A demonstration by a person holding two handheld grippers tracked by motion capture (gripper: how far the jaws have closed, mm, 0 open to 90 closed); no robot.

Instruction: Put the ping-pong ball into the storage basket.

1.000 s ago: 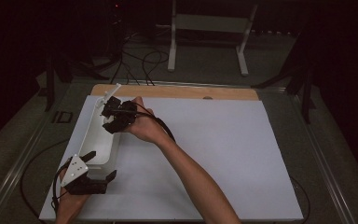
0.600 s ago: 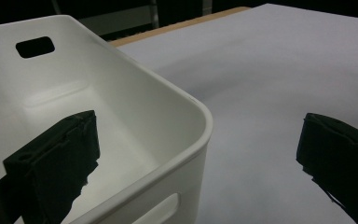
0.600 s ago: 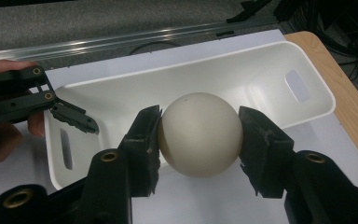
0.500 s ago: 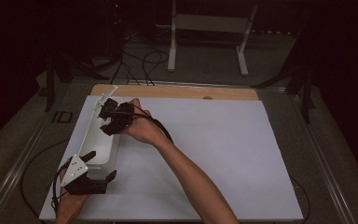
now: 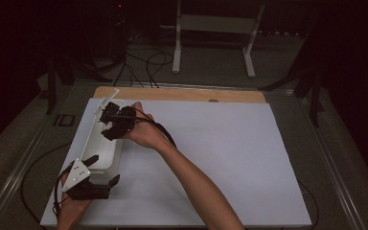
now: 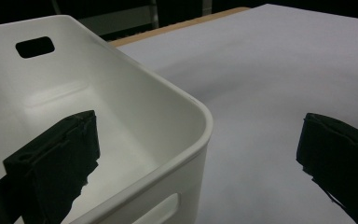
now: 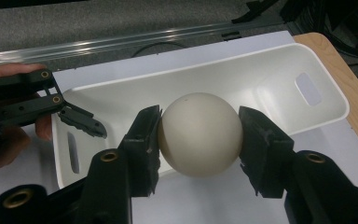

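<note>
While the right gripper (image 7: 199,135) clamps a white ball (image 7: 199,134) between its jaws, directly above the white bin (image 7: 279,65), the left gripper (image 5: 101,171) straddles the bin's near wall (jaws wide).

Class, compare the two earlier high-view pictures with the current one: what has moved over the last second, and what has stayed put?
Very little changed. The right gripper drifted slightly over the far part of the white bin, its jaws shut on the white ball above the bin. The left gripper stayed at the bin's near end, one jaw inside the wall and one outside, jaws apart. The bin did not shift.
</note>
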